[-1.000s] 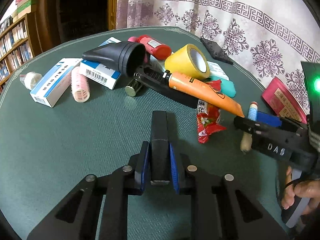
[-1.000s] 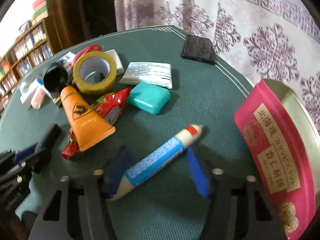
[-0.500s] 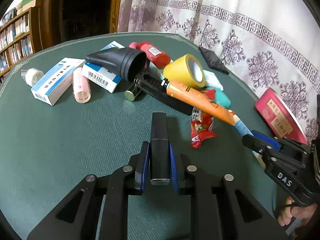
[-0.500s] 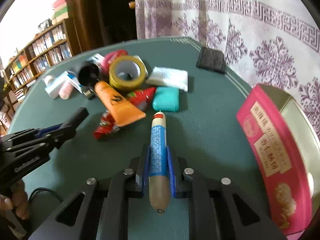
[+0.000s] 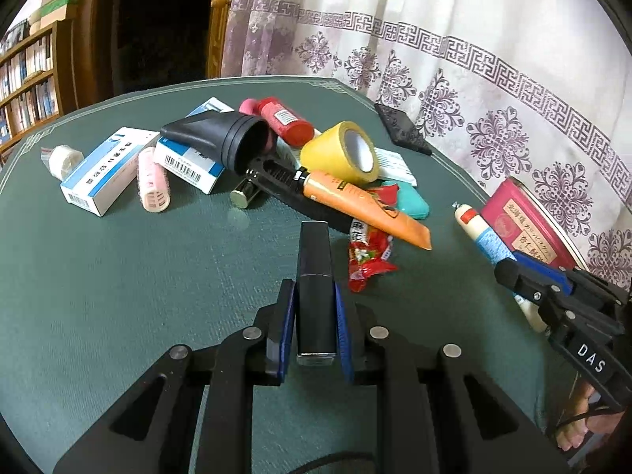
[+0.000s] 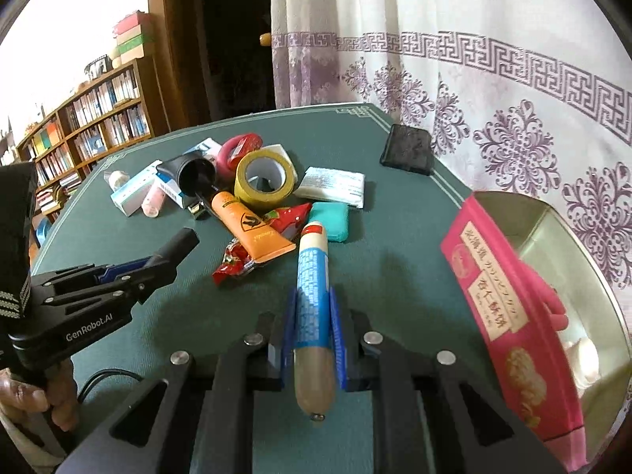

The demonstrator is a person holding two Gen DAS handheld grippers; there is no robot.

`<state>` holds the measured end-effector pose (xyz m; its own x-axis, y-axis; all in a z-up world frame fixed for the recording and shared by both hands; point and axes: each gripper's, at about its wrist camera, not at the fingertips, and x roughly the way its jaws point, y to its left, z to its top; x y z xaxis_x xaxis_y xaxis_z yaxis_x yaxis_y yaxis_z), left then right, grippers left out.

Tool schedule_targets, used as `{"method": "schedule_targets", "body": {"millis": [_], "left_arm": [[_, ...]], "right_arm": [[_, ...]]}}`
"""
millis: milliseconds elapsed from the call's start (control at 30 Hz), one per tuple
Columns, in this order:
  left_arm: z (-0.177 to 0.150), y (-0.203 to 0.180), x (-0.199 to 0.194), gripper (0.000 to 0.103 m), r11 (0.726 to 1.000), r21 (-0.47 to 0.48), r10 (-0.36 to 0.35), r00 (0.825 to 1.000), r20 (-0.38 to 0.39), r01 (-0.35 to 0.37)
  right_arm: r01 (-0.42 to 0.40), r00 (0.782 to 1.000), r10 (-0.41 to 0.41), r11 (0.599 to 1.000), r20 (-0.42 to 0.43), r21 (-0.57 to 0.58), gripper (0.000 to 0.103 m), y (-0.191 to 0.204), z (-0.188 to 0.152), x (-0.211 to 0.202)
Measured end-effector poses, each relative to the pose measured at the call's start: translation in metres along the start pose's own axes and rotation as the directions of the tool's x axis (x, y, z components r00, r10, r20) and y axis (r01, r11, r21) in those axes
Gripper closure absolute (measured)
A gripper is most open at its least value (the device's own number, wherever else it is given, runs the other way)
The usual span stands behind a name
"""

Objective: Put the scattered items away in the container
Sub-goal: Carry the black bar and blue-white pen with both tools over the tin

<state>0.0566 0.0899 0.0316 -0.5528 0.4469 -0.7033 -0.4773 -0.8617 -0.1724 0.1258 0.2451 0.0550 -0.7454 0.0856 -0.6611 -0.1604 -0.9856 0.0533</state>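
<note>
Left gripper (image 5: 315,326) clamps black stick (image 5: 315,276); right gripper (image 6: 312,339) grips sausage (image 6: 312,296), showing tin's (image 6: 553,245) inside.

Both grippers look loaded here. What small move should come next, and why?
Probably carry the right gripper over to the open tin on its right and drop the sausage in. Its pads are shut on the sausage, the tin is close by, and the left gripper, shut on a dark tube, can follow.

A green table (image 5: 118,296) stands before a white curtain (image 6: 474,59) printed with purple bands and flower shapes. At the left stands a wooden bookshelf (image 6: 91,126) full of books, with boxes (image 6: 132,37) stacked on top. Between curtain and shelf is a dark doorway (image 6: 233,39).
</note>
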Motion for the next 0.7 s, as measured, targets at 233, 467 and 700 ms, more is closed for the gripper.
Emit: {"method": "schedule_targets", "body": {"millis": [233,467,700], "left_arm": [[-0.001,-0.014,-0.009,0.082,0.999,0.033,-0.028,0.999,0.019,0.027],[-0.001,-0.035,-0.014,0.082,0.996,0.070,-0.064,0.997,0.031,0.062],[0.005,-0.060,-0.022,0.082,0.989,0.078,-0.128,0.991,0.043,0.125]], "right_arm": [[0.035,0.998,-0.036,0.999,0.060,0.028,0.084,-0.012,-0.003,-0.021],[0.075,0.992,-0.082,0.995,0.099,0.066,0.084,-0.030,-0.009,-0.036],[0.118,0.977,-0.138,0.984,0.161,0.132,0.084,-0.054,-0.012,-0.055]]}}
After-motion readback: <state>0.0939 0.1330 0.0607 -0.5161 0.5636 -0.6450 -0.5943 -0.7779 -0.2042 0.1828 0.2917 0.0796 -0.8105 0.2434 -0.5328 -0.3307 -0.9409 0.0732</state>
